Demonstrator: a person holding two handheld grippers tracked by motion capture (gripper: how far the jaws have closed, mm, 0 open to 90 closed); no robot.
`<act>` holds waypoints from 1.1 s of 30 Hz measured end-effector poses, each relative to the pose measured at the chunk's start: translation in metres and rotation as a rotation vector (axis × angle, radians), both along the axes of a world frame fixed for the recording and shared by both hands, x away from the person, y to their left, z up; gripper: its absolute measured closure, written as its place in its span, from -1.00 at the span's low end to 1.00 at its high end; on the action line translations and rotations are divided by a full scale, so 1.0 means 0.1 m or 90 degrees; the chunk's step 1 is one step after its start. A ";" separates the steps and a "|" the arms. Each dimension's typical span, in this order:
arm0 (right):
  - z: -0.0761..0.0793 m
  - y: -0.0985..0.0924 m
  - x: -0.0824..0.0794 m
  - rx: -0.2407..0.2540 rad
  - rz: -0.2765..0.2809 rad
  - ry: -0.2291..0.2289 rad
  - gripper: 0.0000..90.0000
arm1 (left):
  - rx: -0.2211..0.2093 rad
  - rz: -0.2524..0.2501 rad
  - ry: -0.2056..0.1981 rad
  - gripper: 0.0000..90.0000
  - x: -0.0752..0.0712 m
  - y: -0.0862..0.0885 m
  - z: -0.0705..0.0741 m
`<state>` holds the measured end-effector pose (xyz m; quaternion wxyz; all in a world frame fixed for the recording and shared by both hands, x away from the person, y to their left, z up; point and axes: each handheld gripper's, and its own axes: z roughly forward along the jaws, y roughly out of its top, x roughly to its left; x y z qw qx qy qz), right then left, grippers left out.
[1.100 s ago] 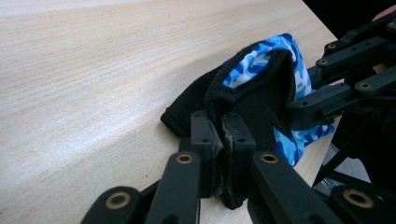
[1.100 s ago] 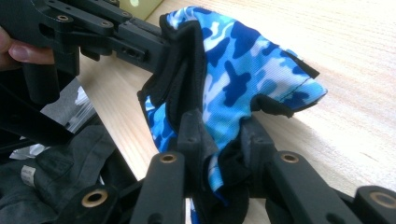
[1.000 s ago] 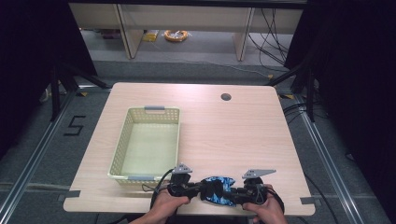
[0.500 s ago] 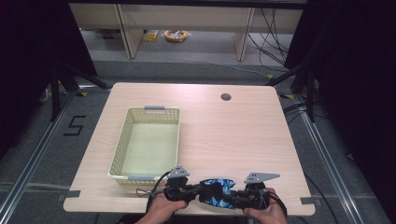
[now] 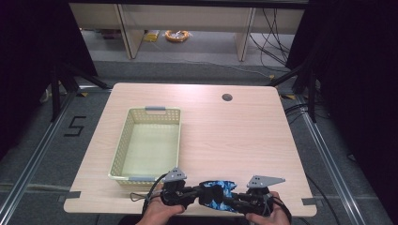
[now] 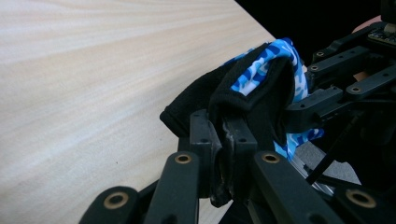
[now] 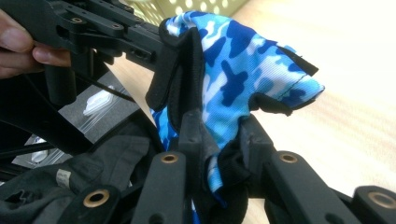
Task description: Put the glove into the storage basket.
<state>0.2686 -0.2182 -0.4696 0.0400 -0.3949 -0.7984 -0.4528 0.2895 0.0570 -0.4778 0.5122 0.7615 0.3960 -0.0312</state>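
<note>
We hold the blue camouflage fabric glove with black trim (image 5: 217,196) between both grippers at the near edge of the wooden worktop (image 5: 225,136), left gripper (image 6: 224,154) and right gripper (image 7: 219,140) each pinching an end, probably to carry it to the pale yellow perforated plastic basket (image 5: 123,154).

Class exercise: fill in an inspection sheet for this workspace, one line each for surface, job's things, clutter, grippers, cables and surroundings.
Surface: wooden table, with a round hole at its far side.
Job's things: blue camouflage glove held between both grippers at the near edge; yellow basket to the left, nothing in it.
Clutter: nothing seen.
Grippers: left hand-held gripper and right hand-held gripper, each shut on the glove.
Cables: black cable trailing from the left gripper.
Surroundings: grey floor, shelving beyond, coiled orange cord.
</note>
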 end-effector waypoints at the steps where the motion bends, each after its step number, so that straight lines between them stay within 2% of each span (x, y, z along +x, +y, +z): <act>1: 0.07 0.02 0.01 -0.001 0.002 0.004 0.67 | -0.002 0.005 -0.006 0.86 0.01 0.02 0.05; 2: 0.08 0.03 0.04 0.000 0.014 -0.029 0.67 | -0.002 0.005 -0.006 0.86 0.01 0.02 0.05; 3: 0.12 0.05 0.05 -0.001 0.014 -0.031 0.67 | 0.012 0.000 -0.048 0.86 0.07 0.08 0.11; 4: 0.16 0.08 0.05 0.002 0.011 -0.018 0.67 | 0.012 0.000 -0.048 0.86 0.07 0.08 0.11; 5: 0.19 0.09 0.08 0.002 0.015 -0.031 0.67 | 0.000 0.002 -0.026 0.86 0.07 0.11 0.18; 6: 0.22 0.11 0.11 0.000 0.022 -0.043 0.67 | 0.000 0.002 -0.026 0.86 0.07 0.11 0.18; 7: 0.26 0.13 0.14 0.001 0.025 -0.048 0.67 | -0.003 0.014 -0.019 0.86 0.08 0.17 0.27; 8: 0.26 0.13 0.14 0.001 0.025 -0.048 0.67 | -0.003 0.014 -0.019 0.86 0.08 0.17 0.27; 9: 0.35 0.20 0.18 0.008 0.027 -0.039 0.67 | 0.001 0.015 -0.025 0.86 0.12 0.24 0.35; 10: 0.38 0.22 0.21 0.000 0.033 -0.058 0.67 | 0.001 0.015 -0.025 0.86 0.12 0.24 0.35; 11: 0.42 0.26 0.22 0.005 0.032 -0.051 0.67 | 0.001 0.023 -0.033 0.86 0.14 0.29 0.43; 12: 0.42 0.26 0.22 0.005 0.032 -0.051 0.67 | 0.001 0.023 -0.033 0.86 0.14 0.29 0.43; 14: 0.54 0.35 0.30 0.004 0.041 -0.052 0.67 | -0.002 0.029 -0.038 0.86 0.16 0.36 0.51; 15: 0.58 0.38 0.32 0.002 0.039 -0.053 0.67 | -0.008 0.034 -0.040 0.86 0.20 0.44 0.57; 16: 0.58 0.38 0.32 0.002 0.039 -0.053 0.67 | -0.008 0.034 -0.040 0.86 0.20 0.44 0.57; 17: 0.63 0.46 0.39 0.002 0.049 -0.066 0.67 | -0.005 0.041 -0.038 0.86 0.24 0.51 0.63; 18: 0.64 0.49 0.41 0.009 0.051 -0.067 0.67 | -0.005 0.039 -0.038 0.86 0.26 0.55 0.65; 21: 0.69 0.59 0.50 0.002 0.058 -0.080 0.67 | 0.005 0.048 -0.039 0.86 0.32 0.64 0.70; 22: 0.70 0.62 0.52 0.005 0.057 -0.073 0.67 | 0.005 0.048 -0.039 0.86 0.32 0.64 0.70; 24: 0.71 0.69 0.57 0.004 0.061 -0.077 0.67 | 0.000 0.049 -0.029 0.85 0.39 0.75 0.71; 25: 0.71 0.69 0.57 0.004 0.061 -0.077 0.67 | 0.000 0.049 -0.029 0.85 0.39 0.75 0.71; 26: 0.71 0.73 0.59 0.008 0.057 -0.067 0.67 | 0.009 0.054 -0.030 0.85 0.41 0.79 0.72; 27: 0.73 0.78 0.61 -0.001 0.055 -0.064 0.67 | 0.005 0.054 -0.028 0.85 0.43 0.82 0.73; 29: 0.74 0.90 0.69 0.002 0.061 -0.069 0.67 | 0.012 0.066 -0.031 0.85 0.46 0.90 0.75; 30: 0.74 0.90 0.69 0.002 0.061 -0.069 0.67 | 0.008 0.070 -0.030 0.85 0.47 0.93 0.75; 31: 0.75 0.94 0.70 0.009 0.063 -0.060 0.67 | 0.010 0.070 -0.033 0.85 0.48 0.98 0.77; 32: 0.77 1.01 0.75 0.006 0.075 -0.077 0.67 | 0.011 0.069 -0.037 0.84 0.49 1.01 0.77; 33: 0.78 1.05 0.75 0.005 0.070 -0.072 0.67 | 0.013 0.071 -0.036 0.85 0.50 1.05 0.79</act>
